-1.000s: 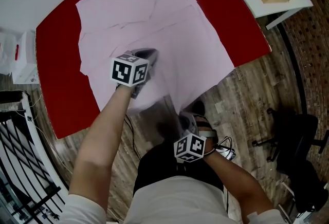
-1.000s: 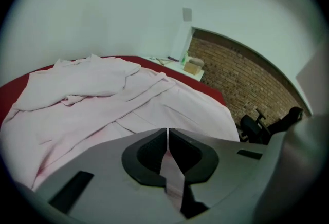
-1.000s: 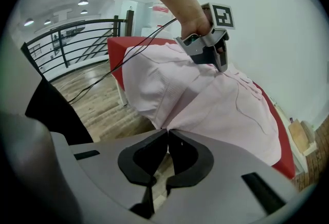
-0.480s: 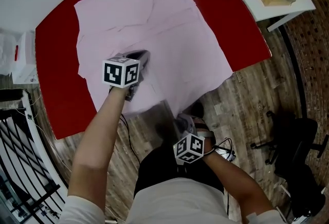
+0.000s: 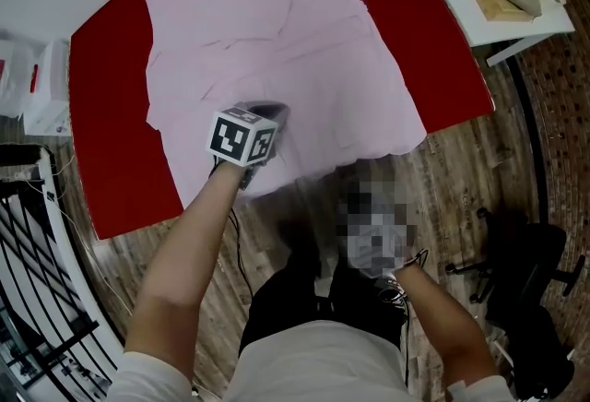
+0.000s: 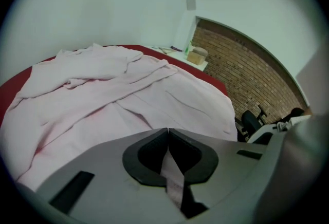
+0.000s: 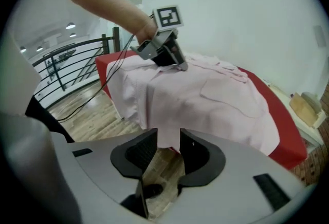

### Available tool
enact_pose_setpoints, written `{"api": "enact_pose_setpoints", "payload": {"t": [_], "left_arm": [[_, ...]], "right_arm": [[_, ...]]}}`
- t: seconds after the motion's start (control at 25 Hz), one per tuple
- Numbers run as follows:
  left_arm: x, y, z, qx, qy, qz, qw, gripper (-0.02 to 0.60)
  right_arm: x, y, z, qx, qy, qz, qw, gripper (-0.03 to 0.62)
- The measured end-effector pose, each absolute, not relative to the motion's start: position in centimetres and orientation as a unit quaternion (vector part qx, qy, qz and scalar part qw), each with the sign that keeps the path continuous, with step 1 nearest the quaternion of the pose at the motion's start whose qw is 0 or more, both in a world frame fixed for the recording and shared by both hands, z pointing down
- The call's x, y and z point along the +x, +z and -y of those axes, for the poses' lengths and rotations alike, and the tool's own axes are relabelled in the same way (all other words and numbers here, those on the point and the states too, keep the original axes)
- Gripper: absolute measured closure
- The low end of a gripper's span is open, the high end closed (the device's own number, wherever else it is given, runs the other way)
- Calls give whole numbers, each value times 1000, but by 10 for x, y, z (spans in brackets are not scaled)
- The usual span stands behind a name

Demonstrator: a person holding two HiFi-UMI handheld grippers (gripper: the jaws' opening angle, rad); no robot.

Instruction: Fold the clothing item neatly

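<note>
Pink garment (image 5: 277, 50) lay spread over the red worktop (image 5: 111, 77), its near edge hanging off the front. The left hand-held gripper (image 6: 167, 129) was clamped together on a strip of that garment near the overhang. The right hand-held gripper (image 7: 168, 138) had just been opening, its 2 jaws apart with the hanging hem showing in the gap, unpinched.
</note>
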State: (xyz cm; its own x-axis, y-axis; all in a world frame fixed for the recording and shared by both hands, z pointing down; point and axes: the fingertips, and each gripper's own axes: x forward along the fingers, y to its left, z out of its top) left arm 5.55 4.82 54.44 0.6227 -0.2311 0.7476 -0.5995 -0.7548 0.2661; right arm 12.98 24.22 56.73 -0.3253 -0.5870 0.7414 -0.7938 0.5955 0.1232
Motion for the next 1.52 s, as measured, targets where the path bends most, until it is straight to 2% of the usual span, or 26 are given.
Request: {"api": "enact_pose_setpoints", "payload": {"t": [0.2,0.28,0.32,0.4,0.52,0.68,0.92,1.16,1.32,1.4,1.52], "left_arm": [[47,534,-43,862,347,265,258,569],[60,519,-46,875,327,259,248,569],[71,513,-50,880,323,251,241,569],[90,514,-60,883,337,232,229,569],[98,537,-72,867,378,222,236,569],[90,547,-71,851,355,243,300,571],[90,547,-70,849,348,258,304,571],[86,546,-66,848,345,257,310,571],[70,518,-58,856,306,296,292,571],[64,499,-66,865,276,304,288,571],[55,481,-95,874,228,307,300,571]], "right_arm": [[184,526,-174,480,118,785,374,459],[204,515,-144,491,104,777,379,497],[214,511,-129,496,100,773,382,545],[234,512,-104,501,110,765,390,564],[262,530,-84,498,165,752,399,571],[275,542,-80,472,232,767,367,571],[289,541,-80,482,269,761,340,571],[283,537,-77,471,203,779,361,571],[277,504,-80,467,151,795,356,571],[261,496,-92,421,139,815,373,571],[247,522,-122,321,120,813,471,571]]}}
